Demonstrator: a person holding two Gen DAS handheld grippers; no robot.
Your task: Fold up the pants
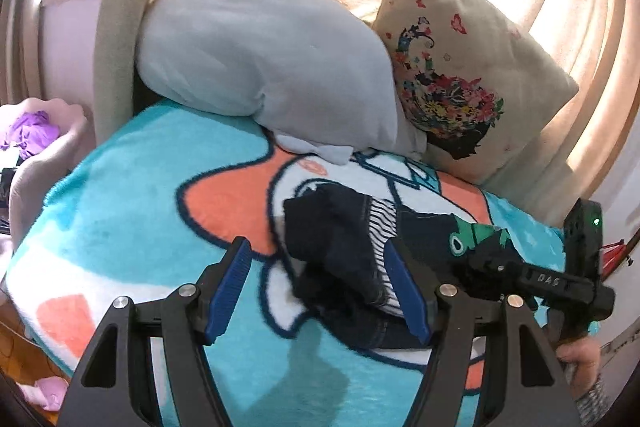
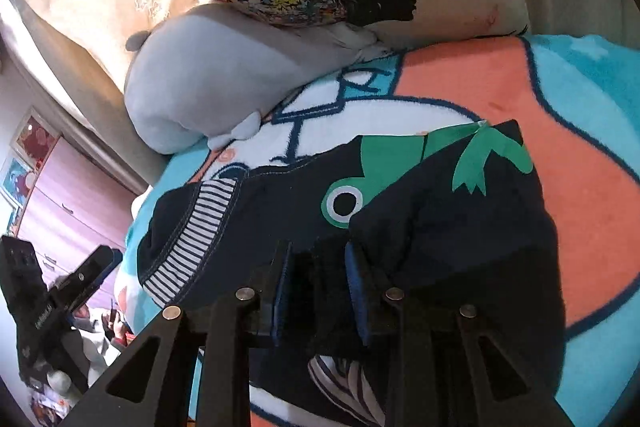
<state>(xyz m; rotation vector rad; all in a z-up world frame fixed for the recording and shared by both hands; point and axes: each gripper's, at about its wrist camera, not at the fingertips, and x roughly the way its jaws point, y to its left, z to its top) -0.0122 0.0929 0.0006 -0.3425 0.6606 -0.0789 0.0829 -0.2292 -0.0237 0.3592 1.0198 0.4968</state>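
The left gripper (image 1: 320,291) hangs open over the dark pants (image 1: 344,247) bunched on the turquoise blanket (image 1: 120,195).

pants (image 2: 460,227) lower edge cut off, blurred

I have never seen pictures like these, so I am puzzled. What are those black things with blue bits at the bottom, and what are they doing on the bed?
They are tongs, two of them, and a person holds one in each hand. Each has a small camera looking forward along its fingers, so one picture comes from the left tongs and the other from the right tongs. The blue bits are the soft pads that pinch.

On the bed lies a turquoise cartoon blanket. At the back sit a grey plush whale and a flowery pillow.

On the blanket are small dark pants with a green frog and striped lining, which are being folded. The right tongs seem to pinch a dark fold of them. The left tongs are open, with the pants just in front.
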